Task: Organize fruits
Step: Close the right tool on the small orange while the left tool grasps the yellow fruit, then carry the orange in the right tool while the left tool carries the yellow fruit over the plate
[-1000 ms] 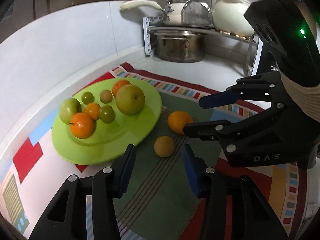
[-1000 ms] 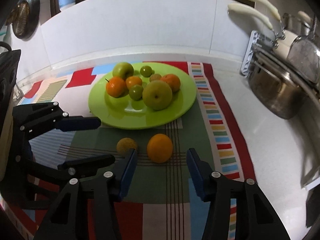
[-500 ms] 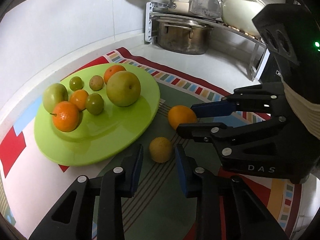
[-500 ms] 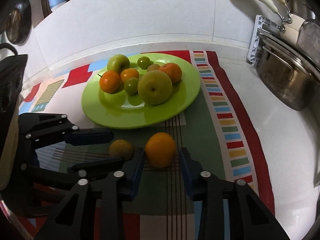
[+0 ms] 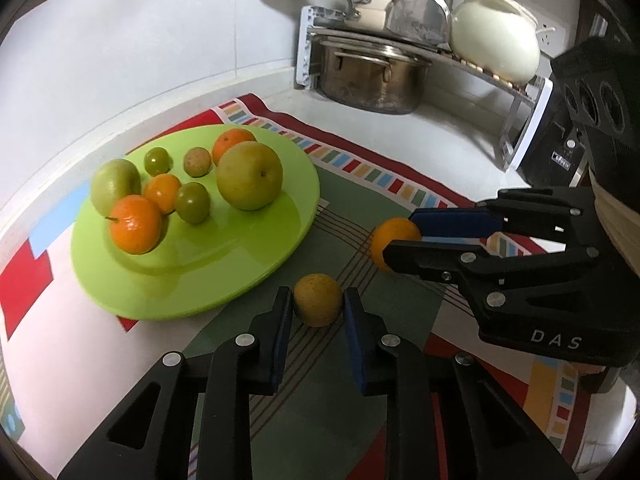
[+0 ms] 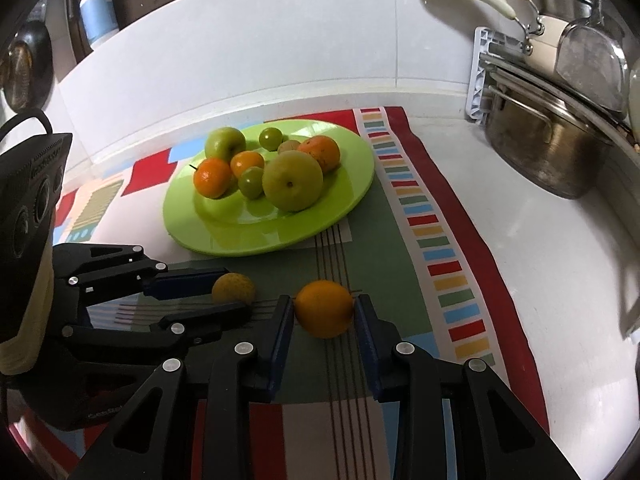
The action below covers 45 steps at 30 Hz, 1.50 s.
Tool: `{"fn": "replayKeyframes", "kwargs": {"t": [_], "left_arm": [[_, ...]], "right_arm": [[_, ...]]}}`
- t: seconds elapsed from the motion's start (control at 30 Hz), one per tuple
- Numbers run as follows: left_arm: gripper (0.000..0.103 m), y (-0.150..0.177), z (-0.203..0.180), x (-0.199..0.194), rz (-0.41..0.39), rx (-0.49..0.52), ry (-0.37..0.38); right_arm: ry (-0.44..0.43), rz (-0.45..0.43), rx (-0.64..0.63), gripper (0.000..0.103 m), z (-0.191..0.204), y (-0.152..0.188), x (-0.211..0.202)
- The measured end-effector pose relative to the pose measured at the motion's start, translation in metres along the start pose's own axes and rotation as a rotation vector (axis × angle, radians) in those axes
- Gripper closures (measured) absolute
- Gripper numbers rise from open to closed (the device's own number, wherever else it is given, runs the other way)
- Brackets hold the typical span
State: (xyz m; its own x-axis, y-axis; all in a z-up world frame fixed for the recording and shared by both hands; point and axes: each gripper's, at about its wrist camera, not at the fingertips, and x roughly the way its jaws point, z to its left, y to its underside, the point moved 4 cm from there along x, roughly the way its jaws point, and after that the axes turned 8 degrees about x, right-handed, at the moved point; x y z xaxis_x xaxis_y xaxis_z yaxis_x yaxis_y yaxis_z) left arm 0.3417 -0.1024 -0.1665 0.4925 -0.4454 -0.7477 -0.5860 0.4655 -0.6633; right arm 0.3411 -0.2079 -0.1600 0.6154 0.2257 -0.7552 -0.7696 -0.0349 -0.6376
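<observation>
A small yellow-brown citrus fruit lies on the patterned mat just in front of the green plate. My left gripper is closing on it, both blue pads touching its sides. To its right an orange sits on the mat with my right gripper shut on it, pads pressed to both sides. In the left wrist view the right gripper hides part of the orange. On the plate lie several fruits: a big yellow-green apple, oranges and small green ones.
A colourful mat covers the white counter. A steel pot under a dish rack with pans and a white pot stands at the back right. A white tiled wall runs behind the plate. A soap bottle stands far left.
Both grippers' jaws have closed in from wide apart: the left onto the yellow-brown fruit, the right onto the orange. Both wrists rolled slightly; the fruits stay on the mat.
</observation>
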Motion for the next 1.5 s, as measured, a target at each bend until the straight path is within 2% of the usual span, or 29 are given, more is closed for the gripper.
{"fn": "replayKeyframes", "kwargs": {"t": [0.43,0.63,1.17,1.5], "left_arm": [[0.077,0.005,0.007,-0.024,-0.033,-0.052,-0.051],[0.077,0.0,0.01,-0.035,-0.06,-0.06,-0.071],[0.077,-0.019,0.041,-0.064,-0.136,-0.081,-0.157],[0.077,-0.027,0.063,-0.057,-0.137,-0.1,-0.177]], "right_arm": [[-0.014,0.015,0.013,0.074,0.007,0.006,-0.001],[-0.015,-0.016,0.002,0.074,0.013,0.001,-0.012],[-0.074,-0.14,-0.039,0.074,0.046,-0.043,-0.037],[-0.107,-0.163,-0.055,0.074,0.062,-0.065,-0.025]]}}
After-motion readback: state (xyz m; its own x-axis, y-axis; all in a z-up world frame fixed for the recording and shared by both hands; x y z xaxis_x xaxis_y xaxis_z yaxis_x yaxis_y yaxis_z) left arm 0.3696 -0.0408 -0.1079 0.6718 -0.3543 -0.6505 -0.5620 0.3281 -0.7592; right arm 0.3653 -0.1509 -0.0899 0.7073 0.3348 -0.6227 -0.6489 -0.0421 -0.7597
